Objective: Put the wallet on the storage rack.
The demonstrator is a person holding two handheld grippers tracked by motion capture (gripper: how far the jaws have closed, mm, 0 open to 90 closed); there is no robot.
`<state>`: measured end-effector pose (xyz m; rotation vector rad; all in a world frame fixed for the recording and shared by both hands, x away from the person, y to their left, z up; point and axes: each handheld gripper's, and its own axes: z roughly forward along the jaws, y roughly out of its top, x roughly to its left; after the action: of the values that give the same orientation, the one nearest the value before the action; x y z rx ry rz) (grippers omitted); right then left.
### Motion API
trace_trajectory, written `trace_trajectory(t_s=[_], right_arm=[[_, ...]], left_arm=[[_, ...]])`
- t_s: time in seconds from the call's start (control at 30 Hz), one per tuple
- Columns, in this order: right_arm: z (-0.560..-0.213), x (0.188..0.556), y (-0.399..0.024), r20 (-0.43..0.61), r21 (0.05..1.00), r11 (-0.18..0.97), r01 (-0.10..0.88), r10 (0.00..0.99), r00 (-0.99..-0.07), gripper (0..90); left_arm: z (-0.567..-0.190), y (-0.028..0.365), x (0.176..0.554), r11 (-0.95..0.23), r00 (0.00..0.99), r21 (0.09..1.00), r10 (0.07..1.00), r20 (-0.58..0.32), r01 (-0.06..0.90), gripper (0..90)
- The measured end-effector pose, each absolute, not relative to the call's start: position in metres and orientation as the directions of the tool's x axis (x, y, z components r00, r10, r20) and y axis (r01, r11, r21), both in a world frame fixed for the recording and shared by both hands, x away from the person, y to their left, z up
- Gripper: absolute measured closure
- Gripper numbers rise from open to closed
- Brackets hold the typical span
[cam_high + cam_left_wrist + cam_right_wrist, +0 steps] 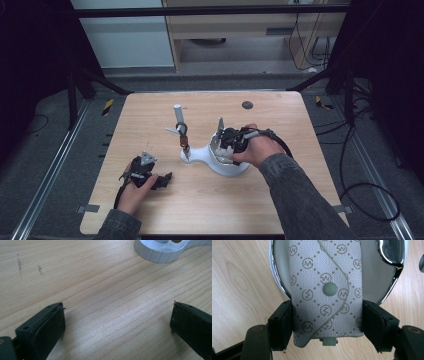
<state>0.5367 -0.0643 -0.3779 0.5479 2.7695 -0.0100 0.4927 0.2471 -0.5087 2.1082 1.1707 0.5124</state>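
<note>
The right gripper [327, 325] had its jaws clamped on the grey monogrammed key pouch [325, 290] over the white stand's [227, 167] chrome-rimmed dish, while the left gripper [117, 325] rested on the counter [200, 200], jaws wide apart and empty.

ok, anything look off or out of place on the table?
Nothing stands out. The right gripper is shut on a grey patterned pouch over the white stand's dish; the left gripper rests open on bare table. Only faint scuffs on the wood.
</note>
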Motion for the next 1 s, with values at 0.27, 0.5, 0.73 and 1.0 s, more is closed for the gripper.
trace_trajectory(t_s=[0.27,0.5,0.73,1.0], right_arm=[[-0.3800,0.5385,-0.0620,-0.307,0.056,0.928,0.369,0.368,-0.878,29.9],[-0.3828,0.5395,-0.0585,-0.303,0.046,0.929,0.367,0.362,-0.881,29.6],[-0.3844,0.5407,-0.0567,-0.300,0.047,0.929,0.367,0.363,-0.882,29.1],[-0.3784,0.5398,-0.0561,-0.301,0.096,0.920,0.379,0.390,-0.870,15.7]], left_arm=[[-0.5087,0.2471,0.4927,-0.379,0.522,0.711,0.853,0.019,0.593,0.0],[-0.5087,0.2471,0.4927,-0.379,0.522,0.711,0.853,0.019,0.593,0.0],[-0.5087,0.2471,0.4927,-0.378,0.522,0.711,0.853,0.019,0.593,0.0],[-0.5087,0.2471,0.4927,-0.378,0.522,0.711,0.853,0.019,0.593,0.0]])
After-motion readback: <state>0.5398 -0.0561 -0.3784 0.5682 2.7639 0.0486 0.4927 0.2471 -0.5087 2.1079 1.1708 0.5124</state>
